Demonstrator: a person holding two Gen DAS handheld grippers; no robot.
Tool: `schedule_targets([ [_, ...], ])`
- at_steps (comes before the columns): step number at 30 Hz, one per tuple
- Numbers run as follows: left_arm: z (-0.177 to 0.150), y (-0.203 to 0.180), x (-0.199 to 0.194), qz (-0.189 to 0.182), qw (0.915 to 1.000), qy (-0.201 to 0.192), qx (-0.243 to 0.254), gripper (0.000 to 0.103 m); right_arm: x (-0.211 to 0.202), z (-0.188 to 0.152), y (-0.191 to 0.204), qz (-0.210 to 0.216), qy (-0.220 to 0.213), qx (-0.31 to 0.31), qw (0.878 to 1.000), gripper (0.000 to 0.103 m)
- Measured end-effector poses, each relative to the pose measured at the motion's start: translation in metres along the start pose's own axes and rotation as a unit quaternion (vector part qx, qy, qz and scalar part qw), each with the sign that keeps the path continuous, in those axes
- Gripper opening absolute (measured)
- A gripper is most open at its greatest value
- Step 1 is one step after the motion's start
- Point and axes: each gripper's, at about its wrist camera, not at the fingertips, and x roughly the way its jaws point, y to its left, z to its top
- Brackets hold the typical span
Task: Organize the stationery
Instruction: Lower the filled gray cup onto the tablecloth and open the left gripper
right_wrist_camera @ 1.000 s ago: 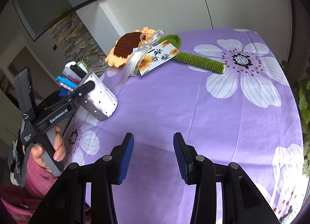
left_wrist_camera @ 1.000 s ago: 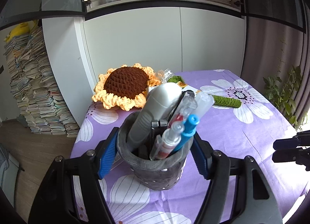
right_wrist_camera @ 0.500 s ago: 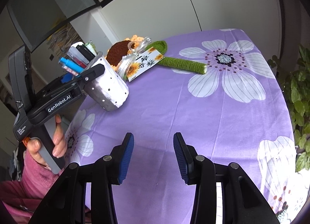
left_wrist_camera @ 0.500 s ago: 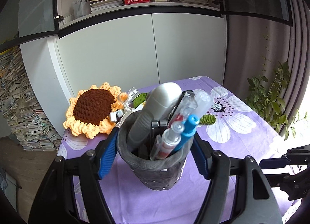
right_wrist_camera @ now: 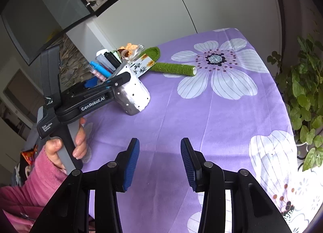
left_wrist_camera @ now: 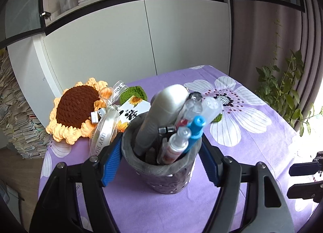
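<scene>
Bright daylight from right (blown-out glare), fisheye warp + dark corners, sharp.

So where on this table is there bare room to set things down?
Bare cloth runs from the right gripper toward the big printed flower. It is crowded at the far-left corner: pen holder, crocheted sunflower, green stem.

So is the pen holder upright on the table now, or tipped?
Tipped. In the right wrist view the pen holder leans left between the left gripper's jaws; whether its base touches the tablecloth isn't clear.
</scene>
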Motion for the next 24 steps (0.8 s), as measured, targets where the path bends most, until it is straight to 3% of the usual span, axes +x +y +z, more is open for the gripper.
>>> schedule_targets([
  [15, 0.001, 0.002, 0.002, -0.006, 0.9999, 0.009, -0.009, 0.071, 0.005, -0.001, 0.004, 0.006, 0.006, -0.004, 1.000, 0.043],
  [20, 0.004, 0.004, -0.006, 0.012, 0.9998, -0.006, -0.012, 0.089, 0.005, -0.002, 0.004, 0.008, 0.005, -0.004, 1.000, 0.043],
  [24, 0.005, 0.005, -0.011, 0.015, 0.9998, -0.007, -0.012, 0.091, 0.005, -0.003, 0.005, 0.006, 0.003, -0.006, 1.000, 0.043],
])
